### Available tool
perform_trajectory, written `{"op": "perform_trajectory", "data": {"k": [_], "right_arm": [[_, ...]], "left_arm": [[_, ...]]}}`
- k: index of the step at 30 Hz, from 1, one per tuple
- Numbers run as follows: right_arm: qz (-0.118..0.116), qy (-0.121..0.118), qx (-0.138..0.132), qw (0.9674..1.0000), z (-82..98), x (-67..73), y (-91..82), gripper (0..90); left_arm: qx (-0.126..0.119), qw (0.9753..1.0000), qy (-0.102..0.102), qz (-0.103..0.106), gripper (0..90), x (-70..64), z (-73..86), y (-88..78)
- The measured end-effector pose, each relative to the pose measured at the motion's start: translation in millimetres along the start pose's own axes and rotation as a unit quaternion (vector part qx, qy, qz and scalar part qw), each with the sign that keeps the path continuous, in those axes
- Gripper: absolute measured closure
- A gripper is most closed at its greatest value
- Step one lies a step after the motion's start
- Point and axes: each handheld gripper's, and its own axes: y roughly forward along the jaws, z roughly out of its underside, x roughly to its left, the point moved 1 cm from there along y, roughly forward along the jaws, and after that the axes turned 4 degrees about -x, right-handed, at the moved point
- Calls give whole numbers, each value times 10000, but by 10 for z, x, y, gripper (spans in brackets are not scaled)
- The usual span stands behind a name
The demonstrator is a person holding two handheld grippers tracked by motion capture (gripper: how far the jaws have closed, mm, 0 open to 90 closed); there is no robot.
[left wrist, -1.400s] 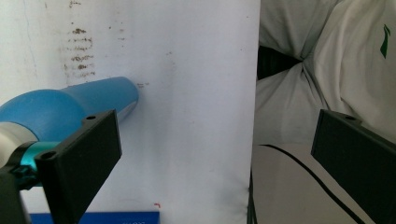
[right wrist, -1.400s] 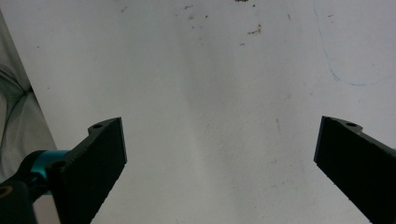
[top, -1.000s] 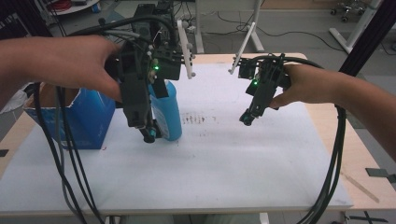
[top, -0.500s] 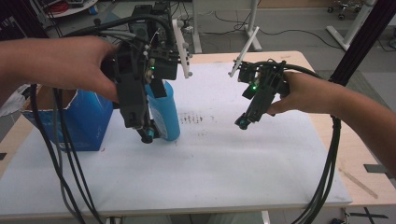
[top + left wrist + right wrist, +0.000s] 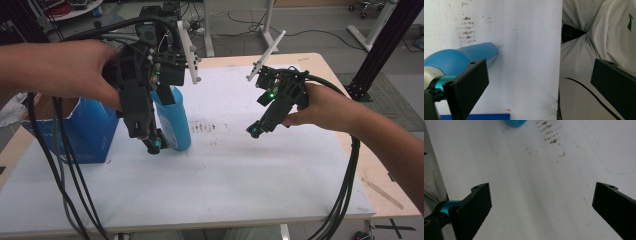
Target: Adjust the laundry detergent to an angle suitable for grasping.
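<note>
A blue bottle (image 5: 173, 122) stands upright on the white table top (image 5: 235, 180), left of the middle. My left gripper (image 5: 153, 145) hangs just to its left, pointing down, with its jaws wide apart. In the left gripper view the bottle (image 5: 461, 56) lies behind the left-hand jaw, and nothing sits in the open gap of the left gripper (image 5: 539, 85). My right gripper (image 5: 255, 131) hovers over the table to the bottle's right, well apart from it. The right gripper (image 5: 541, 207) is open over bare table, with the bottle's base (image 5: 515, 122) at the top edge.
A blue box (image 5: 80, 132) stands at the table's left edge, close behind my left gripper. Brown smudges (image 5: 207, 127) mark the surface between bottle and right gripper. Cables (image 5: 345, 190) trail off both grippers. A person's white shirt (image 5: 599, 37) lies past the table's edge.
My right gripper has drifted a little left toward the bottle and slightly lower. The left gripper has shifted only slightly left. The bottle has stayed put.
</note>
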Motion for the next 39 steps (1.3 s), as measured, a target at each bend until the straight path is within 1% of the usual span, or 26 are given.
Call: {"op": "perform_trajectory", "data": {"k": [3, 4, 6, 7, 8, 10, 13, 16, 19, 23, 27, 32, 36, 39], "right_arm": [[94, 111, -260, 9996, 46, 14, 3, 15], [110, 119, -380, 9991, 63, 14, 8, 15], [174, 220, -609, 9977, 96, 25, 16, 15], [174, 220, -609, 9977, 96, 25, 16, 15], [247, 303, -859, 9955, 130, 41, 24, 15], [282, 401, -1111, 9926, 162, 63, 35, 15], [402, 460, -1453, 9875, 206, 90, 59, 15], [526, 556, -1728, 9820, 250, 105, 94, 15], [632, 639, -1945, 9768, 296, 107, 119, 15], [749, 769, -2202, 9695, 353, 118, 149, 14], [857, 834, -2378, 9639, 400, 135, 189, 15], [964, 930, -2620, 9557, 440, 147, 214, 15], [1029, 1093, -2828, 9474, 460, 162, 219, 15], [1152, 1241, -2902, 9419, 468, 210, 241, 15]], "left_arm": [[-6, 10000, 4, -9, 17, -1, 3, 1], [2, 10000, 8, -13, 17, 0, 3, 1], [2, 10000, 13, -16, 17, 2, 5, 3], [2, 10000, 13, -16, 17, 2, 5, 3], [-10, 10000, 20, -8, 16, 3, 9, 6], [-9, 10000, 19, -10, 17, 4, 12, 7], [-12, 10000, 7, -20, 17, 9, 15, 7], [1, 10000, 24, -8, 17, 9, 14, 10], [6, 10000, 17, -3, 16, 6, 15, 11], [11, 10000, 18, -1, 17, 8, 16, 11], [13, 10000, 23, 0, 17, 8, 15, 11], [6, 10000, -4, -5, 17, 4, 24, 11], [-2, 10000, -10, 5, 17, -3, 32, 5], [-2, 10000, -13, 23, 16, -2, 39, 0]]}}
